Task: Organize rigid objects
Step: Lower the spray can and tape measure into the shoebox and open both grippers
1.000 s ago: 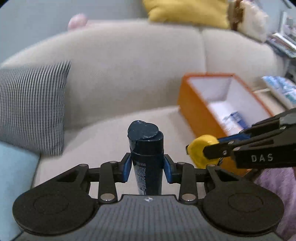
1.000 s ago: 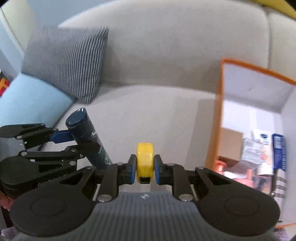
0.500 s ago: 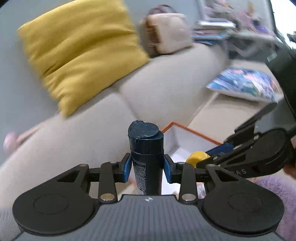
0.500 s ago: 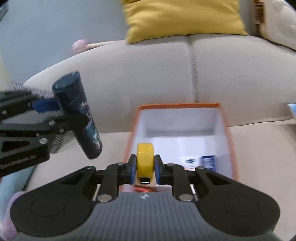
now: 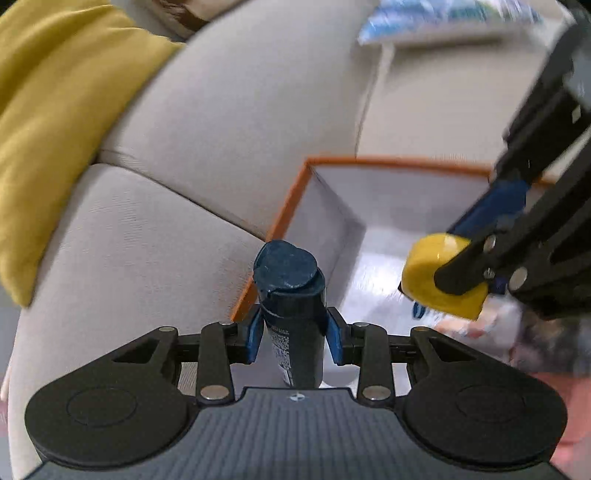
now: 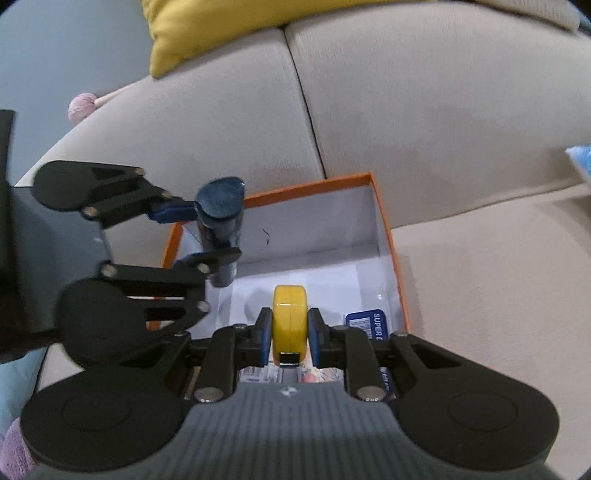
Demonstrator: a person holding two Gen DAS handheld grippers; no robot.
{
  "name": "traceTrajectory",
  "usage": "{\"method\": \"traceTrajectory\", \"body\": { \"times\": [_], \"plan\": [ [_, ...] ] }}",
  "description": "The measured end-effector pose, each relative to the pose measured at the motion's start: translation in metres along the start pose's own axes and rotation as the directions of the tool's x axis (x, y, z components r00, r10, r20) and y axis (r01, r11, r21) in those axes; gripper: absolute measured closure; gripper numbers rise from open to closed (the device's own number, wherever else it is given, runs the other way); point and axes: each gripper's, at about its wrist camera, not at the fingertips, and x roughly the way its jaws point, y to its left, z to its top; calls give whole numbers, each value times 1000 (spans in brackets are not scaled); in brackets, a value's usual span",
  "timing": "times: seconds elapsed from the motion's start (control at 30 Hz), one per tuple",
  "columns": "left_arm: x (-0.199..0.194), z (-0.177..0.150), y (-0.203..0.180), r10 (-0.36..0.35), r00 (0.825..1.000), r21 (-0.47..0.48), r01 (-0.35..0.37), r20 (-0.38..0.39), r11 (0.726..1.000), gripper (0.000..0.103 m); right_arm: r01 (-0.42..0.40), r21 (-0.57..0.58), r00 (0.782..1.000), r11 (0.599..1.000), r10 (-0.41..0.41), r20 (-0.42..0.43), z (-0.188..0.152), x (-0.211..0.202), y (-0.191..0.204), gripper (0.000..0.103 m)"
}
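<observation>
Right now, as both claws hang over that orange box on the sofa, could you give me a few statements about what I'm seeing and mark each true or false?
1. The left claw holds a dark blue bottle. True.
2. The right claw is empty. False: it grips a yellow tape measure.
3. The orange box sits on a beige sofa. True.
4. The box has nothing in it. False: packets, one blue and white, lie on its floor.
5. A yellow cushion rests on top of the sofa's back. True.
6. The bottle already lies inside the box. False: it is held above the box's near corner.
</observation>
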Motion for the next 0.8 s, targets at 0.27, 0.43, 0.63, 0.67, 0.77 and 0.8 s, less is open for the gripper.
{"method": "traceTrajectory", "body": {
  "times": [0.27, 0.43, 0.63, 0.67, 0.77, 0.8],
  "plan": [
    [39, -5, -17, -5, 1000, 88, 7, -23, 996, 64, 22, -10, 999, 1000, -22, -45, 4, 29, -10, 82],
    [61, -12, -20, -25, 998, 128, 32, -54, 991, 64, 16, -27, 998, 999, -18, -54, 1, 29, -16, 82],
    [72, -11, -21, -37, 996, 134, 48, -84, 990, 64, 11, -60, 998, 998, -15, -62, 3, 34, -12, 82],
    [73, -10, -21, -43, 995, 135, 55, -90, 989, 62, 8, -59, 998, 998, -12, -65, 2, 35, -11, 82],
    [73, -11, -22, -67, 992, 136, 80, -103, 987, 58, 8, -54, 997, 998, -12, -71, 4, 40, -11, 83],
    [72, -12, -22, -69, 993, 136, 82, -101, 987, 58, 8, -54, 997, 999, -12, -72, 5, 39, -11, 82]
  ]
}}
